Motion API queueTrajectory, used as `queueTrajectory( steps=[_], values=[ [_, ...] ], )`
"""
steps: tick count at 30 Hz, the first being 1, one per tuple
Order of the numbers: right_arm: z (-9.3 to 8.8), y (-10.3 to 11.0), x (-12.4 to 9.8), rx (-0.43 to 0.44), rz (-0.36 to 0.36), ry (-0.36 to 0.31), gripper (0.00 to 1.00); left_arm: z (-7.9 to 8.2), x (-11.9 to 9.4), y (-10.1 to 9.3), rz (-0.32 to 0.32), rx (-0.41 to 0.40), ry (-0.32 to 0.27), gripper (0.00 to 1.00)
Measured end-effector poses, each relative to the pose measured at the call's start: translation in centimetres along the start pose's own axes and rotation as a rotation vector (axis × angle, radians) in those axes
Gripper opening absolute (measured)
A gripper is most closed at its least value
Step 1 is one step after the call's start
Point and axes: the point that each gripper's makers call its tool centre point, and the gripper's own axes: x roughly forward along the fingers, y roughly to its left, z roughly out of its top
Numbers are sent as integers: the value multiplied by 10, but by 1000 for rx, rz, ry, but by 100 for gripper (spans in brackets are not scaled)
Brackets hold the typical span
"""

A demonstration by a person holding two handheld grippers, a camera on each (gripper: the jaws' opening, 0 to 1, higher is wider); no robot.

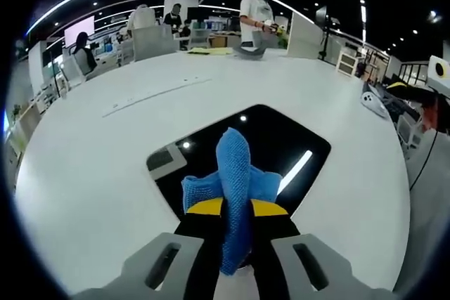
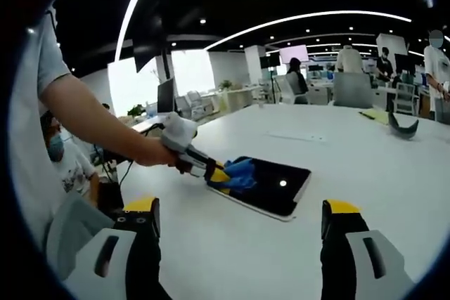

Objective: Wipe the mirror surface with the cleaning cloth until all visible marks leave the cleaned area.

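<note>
The left gripper is pinching the blue cleaning cloth between its yellow-tipped fingers, with the folded cloth sticking out ahead of the tips and drooping below them; this grip is probably leaving a free pad of fabric to press onto the glass. The mirror is lying flat on the white desk directly ahead of those fingers, its dark face reflecting ceiling lights, and the cloth is sitting over its near edge. In the right gripper view, the same left gripper, held by a person's hand, is reaching onto the near end of the mirror with the cloth. The right gripper is hovering with its fingers spread wide and holding nothing, well apart from the mirror, seemingly parked to keep the scene in sight. Whether the cloth is actually touching the glass cannot be told. No marks on the mirror are distinguishable among the reflections, and the part of the surface beneath the cloth is hidden.
</note>
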Motion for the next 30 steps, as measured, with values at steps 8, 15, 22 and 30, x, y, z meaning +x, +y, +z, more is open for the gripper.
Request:
queueTrajectory(
  steps=[8, 15, 22, 30],
  values=[
    [2, -7, 7, -28, 30, 0, 97, 1, 3, -6, -1, -6, -1, 10],
    [-6, -14, 11, -33, 31, 12, 97, 2, 7, -15, -17, -5, -6, 10],
    [-8, -21, 15, -41, 11, 11, 98, 5, 11, -24, -45, 3, -23, 9],
    [-16, -28, 21, -26, -8, 39, 100, 10, 18, -35, -69, 24, -29, 9]
  ],
)
